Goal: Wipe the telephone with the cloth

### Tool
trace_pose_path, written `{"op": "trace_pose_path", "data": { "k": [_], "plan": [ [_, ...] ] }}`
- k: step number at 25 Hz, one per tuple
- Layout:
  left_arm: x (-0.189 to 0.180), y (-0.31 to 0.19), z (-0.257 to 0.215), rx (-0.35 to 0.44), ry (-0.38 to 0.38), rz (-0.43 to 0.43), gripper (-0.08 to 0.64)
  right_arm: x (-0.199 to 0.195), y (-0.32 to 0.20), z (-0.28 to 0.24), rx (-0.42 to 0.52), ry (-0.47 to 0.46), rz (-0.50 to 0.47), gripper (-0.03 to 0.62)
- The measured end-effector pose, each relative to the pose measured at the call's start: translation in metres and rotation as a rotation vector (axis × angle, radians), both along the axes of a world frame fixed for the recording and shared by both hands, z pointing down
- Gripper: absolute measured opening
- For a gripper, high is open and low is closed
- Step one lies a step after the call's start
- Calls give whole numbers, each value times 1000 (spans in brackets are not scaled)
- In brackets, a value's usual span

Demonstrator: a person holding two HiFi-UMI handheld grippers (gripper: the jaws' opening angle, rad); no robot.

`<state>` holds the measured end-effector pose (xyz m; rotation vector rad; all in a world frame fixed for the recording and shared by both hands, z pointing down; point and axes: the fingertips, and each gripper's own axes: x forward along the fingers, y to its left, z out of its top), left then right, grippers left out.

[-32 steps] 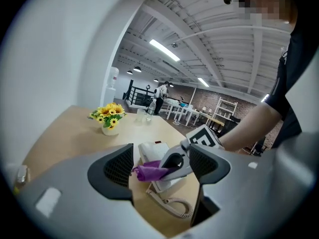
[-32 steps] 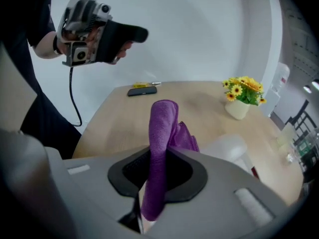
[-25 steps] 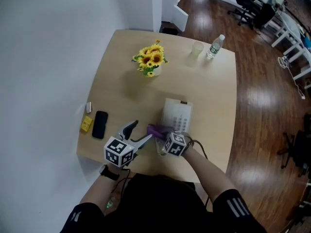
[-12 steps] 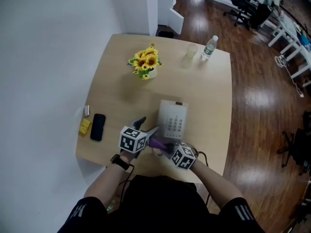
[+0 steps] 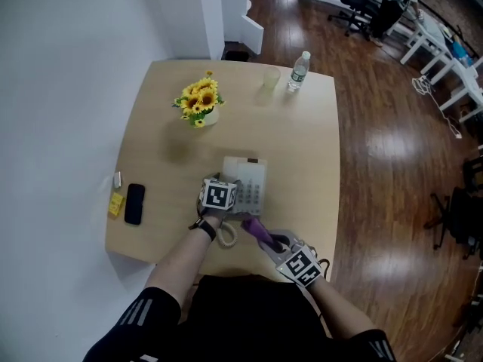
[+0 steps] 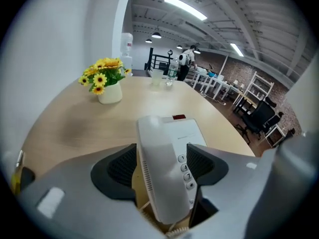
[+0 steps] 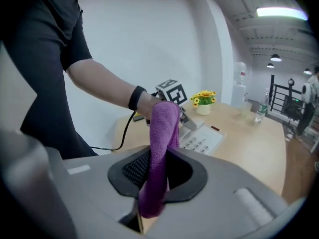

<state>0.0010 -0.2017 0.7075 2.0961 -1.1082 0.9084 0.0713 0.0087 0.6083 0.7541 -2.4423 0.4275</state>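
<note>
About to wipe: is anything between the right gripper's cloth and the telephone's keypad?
Nothing visible. The keypad of the white desk telephone lies bare beyond the purple fuzzy cloth in the right gripper; the left gripper grips only the handset, beside it.

A white handset (image 6: 164, 183) lies between the black ribbed pads (image 6: 118, 169) of the pale grey left gripper (image 6: 162, 167). Its off-white telephone (image 5: 245, 185) has pale keys with black digits and a small red tab at the end far from the fingers. A bright purple cloth (image 7: 160, 148) stands between the black ribbed pads (image 7: 133, 169) of the grey right gripper (image 7: 157, 172), and each gripper carries a cube of black-and-white square markers. Beyond the left fingers the table (image 6: 75, 128) is pale beige wood with yellow, green-leaved sunflowers (image 6: 102, 76) in a white pot, and the floor (image 5: 392, 149) is dark red-brown.
</note>
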Motion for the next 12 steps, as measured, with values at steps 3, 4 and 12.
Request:
{"op": "trace_pose_path", "data": {
  "k": [3,4,12],
  "plan": [
    [-3,-4,18,-31,-39,-59,310,22,3,-6,11,-16,27,63],
    [-4,-4,22,-37,-48,-76,306,29,5,-7,13,-16,26,63],
    [-2,-8,27,-5,-40,-122,246,79,21,-11,34,-4,-21,63]
  ]
}}
